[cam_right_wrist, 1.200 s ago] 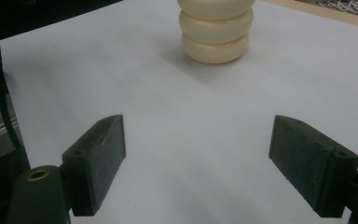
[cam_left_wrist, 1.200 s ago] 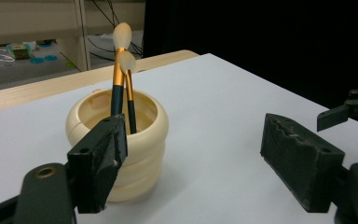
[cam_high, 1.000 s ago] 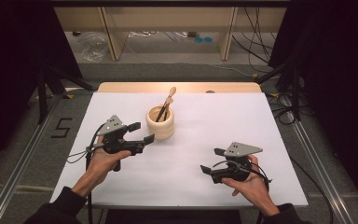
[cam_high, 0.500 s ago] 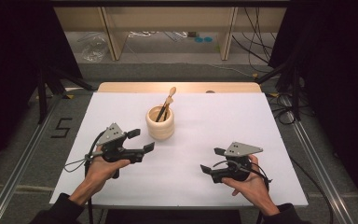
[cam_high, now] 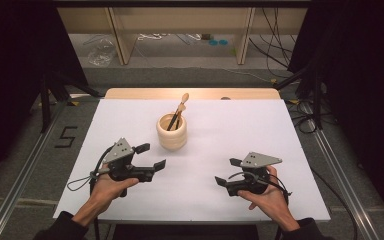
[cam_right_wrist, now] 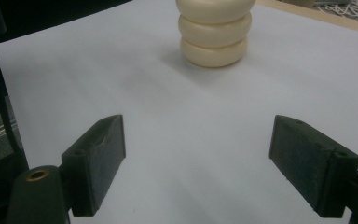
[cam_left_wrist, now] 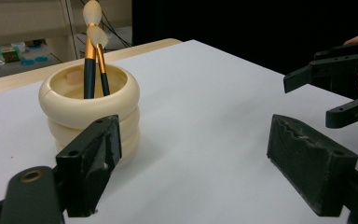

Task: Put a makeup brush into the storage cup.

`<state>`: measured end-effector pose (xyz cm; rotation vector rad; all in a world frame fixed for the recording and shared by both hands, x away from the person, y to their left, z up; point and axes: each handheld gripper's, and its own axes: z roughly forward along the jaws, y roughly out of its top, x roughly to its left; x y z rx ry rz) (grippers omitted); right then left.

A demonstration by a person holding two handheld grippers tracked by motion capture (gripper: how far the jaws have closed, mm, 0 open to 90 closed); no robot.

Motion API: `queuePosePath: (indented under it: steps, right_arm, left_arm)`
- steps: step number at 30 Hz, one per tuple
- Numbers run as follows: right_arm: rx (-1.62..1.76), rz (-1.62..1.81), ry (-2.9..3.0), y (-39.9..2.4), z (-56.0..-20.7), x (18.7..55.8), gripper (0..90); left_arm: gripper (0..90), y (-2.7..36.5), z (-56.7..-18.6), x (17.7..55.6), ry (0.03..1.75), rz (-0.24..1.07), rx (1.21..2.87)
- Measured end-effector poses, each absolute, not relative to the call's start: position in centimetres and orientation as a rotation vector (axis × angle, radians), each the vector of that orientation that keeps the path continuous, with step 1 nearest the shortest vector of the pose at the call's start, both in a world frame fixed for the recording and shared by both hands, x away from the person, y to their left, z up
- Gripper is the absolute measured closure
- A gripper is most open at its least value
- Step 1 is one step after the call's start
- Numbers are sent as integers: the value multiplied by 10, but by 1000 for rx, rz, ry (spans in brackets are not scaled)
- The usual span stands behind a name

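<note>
Your left gripper [cam_high: 150, 156] hovers low over the white table [cam_high: 220, 125], its jaws spread wide and nothing between them; they have just been opening further. Just ahead of its far jaw and a little to the side stands the cream ribbed brush holder [cam_high: 172, 131], near the gripper but not touching it. In the left gripper view the brush holder [cam_left_wrist: 89, 108] rises right behind the left-hand jaw, while the gap between the jaws frames bare table. Two makeup brushes [cam_high: 178, 111] with dark handles, gold ferrules and pale bristle heads lean together inside the holder, their heads well above its rim; you see the brushes [cam_left_wrist: 93, 51] upright and touching near the top in the left gripper view.

Your right gripper [cam_high: 226, 171] rests low in your right hand [cam_high: 267, 197] near the table's front edge, its jaws likewise spread wide and pinching nothing. It points toward the left gripper, the two well apart. In the right gripper view the holder [cam_right_wrist: 214, 32] stands well beyond the open jaws, roughly centred between them, with plain white surface in the gap. Your left hand [cam_high: 107, 185] grips its tool from below.
</note>
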<state>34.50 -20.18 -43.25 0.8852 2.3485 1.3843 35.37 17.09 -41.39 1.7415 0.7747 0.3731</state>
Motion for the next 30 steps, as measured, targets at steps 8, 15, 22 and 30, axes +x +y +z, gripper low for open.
queuePosePath:
  steps: [8,15,22,30]
  right_arm:
    - [894,1394,2353,-201,-433,345,195]
    - [894,1401,2349,-201,-433,345,194]
    - [892,1393,2360,-202,-432,345,194]
    - [889,1388,2351,-202,-433,345,194]
  left_arm:
    - [177,172,-417,345,773,374,1739]
    - [177,172,-421,341,779,372,1746]
    - [179,172,-425,336,777,379,1759]
    - [180,172,-426,336,781,388,1759]
